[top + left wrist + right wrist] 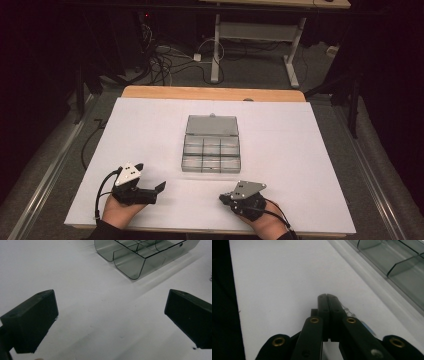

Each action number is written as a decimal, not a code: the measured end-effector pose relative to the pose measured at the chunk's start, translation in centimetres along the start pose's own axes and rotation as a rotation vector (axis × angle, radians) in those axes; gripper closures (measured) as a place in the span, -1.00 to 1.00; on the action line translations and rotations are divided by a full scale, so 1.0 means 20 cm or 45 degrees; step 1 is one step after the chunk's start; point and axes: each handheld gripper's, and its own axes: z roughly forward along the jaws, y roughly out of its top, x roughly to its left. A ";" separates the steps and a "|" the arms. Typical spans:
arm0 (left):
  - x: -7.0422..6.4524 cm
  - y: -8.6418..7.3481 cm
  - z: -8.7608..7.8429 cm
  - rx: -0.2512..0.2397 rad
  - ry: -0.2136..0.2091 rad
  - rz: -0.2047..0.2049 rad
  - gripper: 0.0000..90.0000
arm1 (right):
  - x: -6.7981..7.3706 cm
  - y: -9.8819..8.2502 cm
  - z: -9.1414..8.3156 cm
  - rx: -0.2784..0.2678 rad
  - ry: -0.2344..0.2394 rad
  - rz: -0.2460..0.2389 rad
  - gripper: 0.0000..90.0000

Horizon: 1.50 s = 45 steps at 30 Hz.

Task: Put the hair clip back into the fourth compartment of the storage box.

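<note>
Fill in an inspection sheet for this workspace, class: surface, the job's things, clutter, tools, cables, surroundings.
Surface: white sheet over a wooden table.
Job's things: clear compartment box, lid open, compartments look empty.
Clutter: nothing seen.
Tools: left tool open, on the sheet, apart from the box; right tool shut, nothing between its jaws.
Cables: black cable trails from the left tool; cable tangle on the floor.
Surroundings: dark room, desk frame behind.

Compartment box (pixel 211 145) beyond both grippers, mid-table (pixel 310 150).
</note>
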 end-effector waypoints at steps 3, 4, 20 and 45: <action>0.00 0.00 0.00 0.002 -0.001 -0.001 -1.00 | -0.01 0.02 0.02 -0.003 -0.011 -0.012 1.00; 0.00 0.00 0.00 0.003 0.000 -0.001 -1.00 | -0.01 0.03 0.03 -0.002 -0.014 -0.015 1.00; 0.01 0.00 -0.01 -0.014 -0.005 -0.009 -1.00 | -0.10 0.04 -0.10 -0.138 -0.074 0.062 1.00; -0.01 0.00 -0.02 -0.038 -0.004 -0.018 -1.00 | -0.15 -0.04 -0.11 -0.088 -0.019 0.120 0.40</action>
